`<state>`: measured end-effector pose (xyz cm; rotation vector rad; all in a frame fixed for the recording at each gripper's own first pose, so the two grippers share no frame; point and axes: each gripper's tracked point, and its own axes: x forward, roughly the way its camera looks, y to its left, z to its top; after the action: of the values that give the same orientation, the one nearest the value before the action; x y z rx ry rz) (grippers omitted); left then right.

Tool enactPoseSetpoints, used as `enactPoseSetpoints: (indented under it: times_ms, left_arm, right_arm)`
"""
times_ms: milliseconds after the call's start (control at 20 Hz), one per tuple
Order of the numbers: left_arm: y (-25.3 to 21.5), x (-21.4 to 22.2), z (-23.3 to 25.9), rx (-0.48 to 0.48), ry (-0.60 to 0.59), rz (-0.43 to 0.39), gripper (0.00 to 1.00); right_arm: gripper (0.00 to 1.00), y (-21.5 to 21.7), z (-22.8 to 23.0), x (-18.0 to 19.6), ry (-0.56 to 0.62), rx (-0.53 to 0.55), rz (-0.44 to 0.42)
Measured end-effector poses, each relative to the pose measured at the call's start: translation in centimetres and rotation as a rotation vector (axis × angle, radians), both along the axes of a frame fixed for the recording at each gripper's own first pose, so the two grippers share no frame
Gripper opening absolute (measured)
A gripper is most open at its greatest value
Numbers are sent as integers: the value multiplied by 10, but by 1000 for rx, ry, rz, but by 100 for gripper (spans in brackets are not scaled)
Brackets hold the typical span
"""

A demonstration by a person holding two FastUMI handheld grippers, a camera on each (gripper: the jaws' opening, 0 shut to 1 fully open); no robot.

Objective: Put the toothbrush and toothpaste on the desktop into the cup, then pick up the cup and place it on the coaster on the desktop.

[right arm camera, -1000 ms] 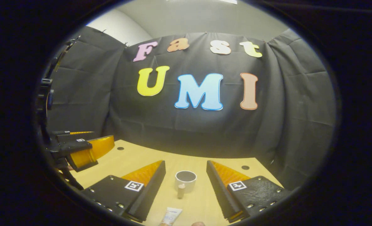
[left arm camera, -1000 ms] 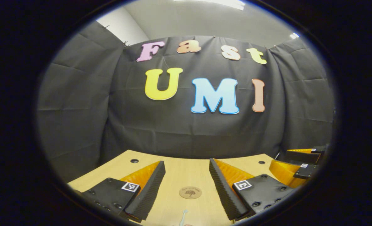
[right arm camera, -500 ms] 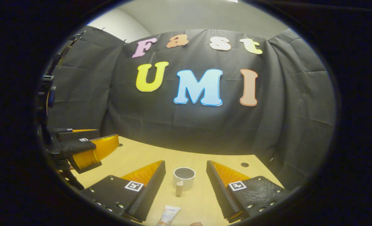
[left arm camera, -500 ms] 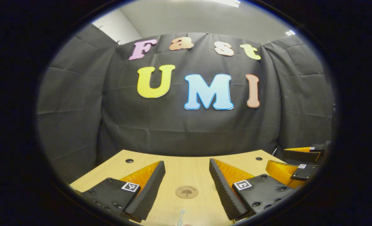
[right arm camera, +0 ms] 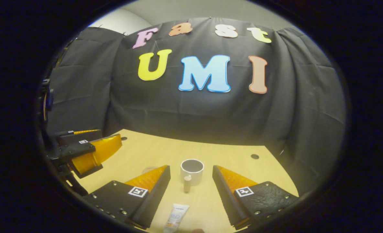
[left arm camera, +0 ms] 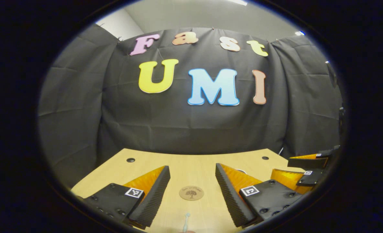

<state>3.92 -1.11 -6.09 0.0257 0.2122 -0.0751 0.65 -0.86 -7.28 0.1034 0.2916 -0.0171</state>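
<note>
Jaws, left gripper view: left gripper [left arm camera: 191,181] has its fingers spread wide and holds nothing; it hovers above the wooden desktop [left arm camera: 185,161].
Aim, left gripper view: round coaster [left arm camera: 191,193] lies flat in the gap between the fingers, toothbrush [left arm camera: 186,222] lies nearer the camera, head toward the coaster; I judge this gripper is lined up to take the brush.
Neighbour, left gripper view: right gripper [left arm camera: 303,170] sits at the right edge, beside and apart.
Jaws, right gripper view: right gripper [right arm camera: 191,184] is likewise spread and empty, above the desktop [right arm camera: 230,158].
Aim, right gripper view: white cup [right arm camera: 191,171] stands upright, centred between the fingers, handle toward the camera; toothpaste tube [right arm camera: 176,220] lies flat in front of it, well short of the cup. The line-up suggests the tube is this gripper's pick.
Cup contents: what shows of the inside looks empty; neither item is in it yet.
Coaster: bare, a pale edge of it peeks beside the left finger [right arm camera: 147,169].
Neighbour, right gripper view: left gripper [right arm camera: 91,152] waits at the left, apart from the cup.
</note>
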Motion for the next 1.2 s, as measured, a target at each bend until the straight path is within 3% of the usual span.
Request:
enactPoseSetpoints:
  times_ms: [400, 850, 1200]
  left_arm:
    - [12, -4, -71, -61, 271, 19, 93]
    - [18, -26, -153, -40, 598, 40, 93]
    - [26, -55, -215, -21, 886, 48, 95]
  right_arm:
    - [83, 12, -49, -7, 232, 64, 20]
    - [84, 33, -97, -20, 452, 104, 85]
    - [84, 43, -128, -31, 599, 174, 88]
